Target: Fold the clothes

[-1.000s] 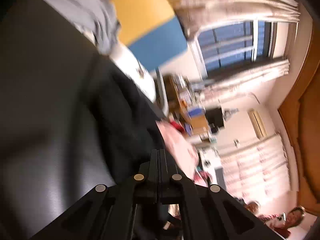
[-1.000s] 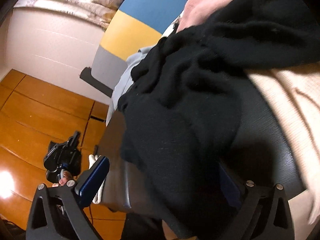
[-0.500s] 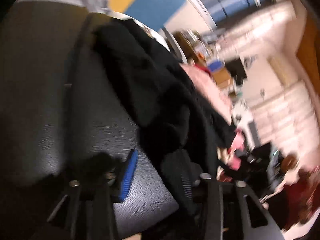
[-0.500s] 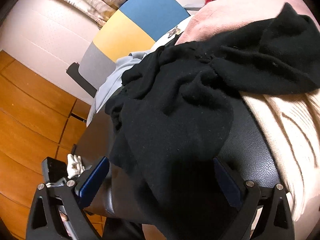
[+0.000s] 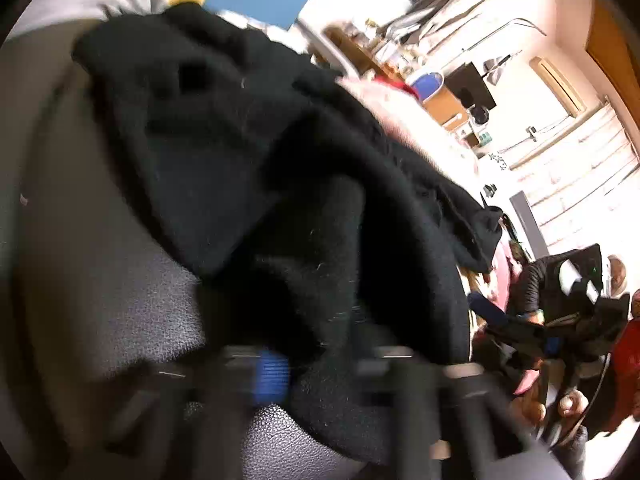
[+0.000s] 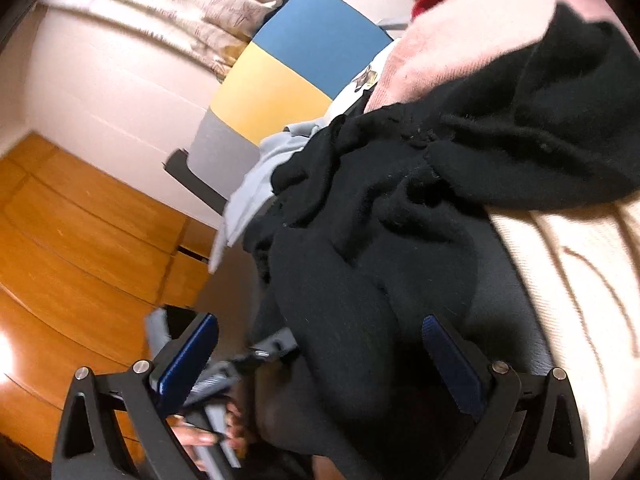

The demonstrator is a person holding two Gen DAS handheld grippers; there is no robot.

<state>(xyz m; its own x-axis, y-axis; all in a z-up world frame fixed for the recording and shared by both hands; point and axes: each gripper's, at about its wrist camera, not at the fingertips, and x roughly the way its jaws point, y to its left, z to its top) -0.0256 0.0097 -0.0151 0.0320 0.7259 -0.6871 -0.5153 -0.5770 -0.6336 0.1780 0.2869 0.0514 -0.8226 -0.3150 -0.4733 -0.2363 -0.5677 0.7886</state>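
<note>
The left gripper [image 5: 316, 364] has swung down from the room beyond to the near hem of the crumpled black fleece garment [image 5: 280, 184], its jaws having spread and snapped together again; through the blur they look pinched on that hem, though I can't be sure. The right gripper [image 6: 320, 356] has barely stirred and stands spread wide, a hanging lobe of the black garment [image 6: 400, 240] between its blue pads but touching neither.

The folding has hardly begun, I'd say: the black piece lies bunched on the dark leather seat [image 5: 132, 312], draped partly over a pink fuzzy cloth [image 6: 448, 44] and beside a cream ribbed knit [image 6: 580, 280], with a pale grey garment [image 6: 260, 176] at its far edge. It needs spreading flat before any fold
</note>
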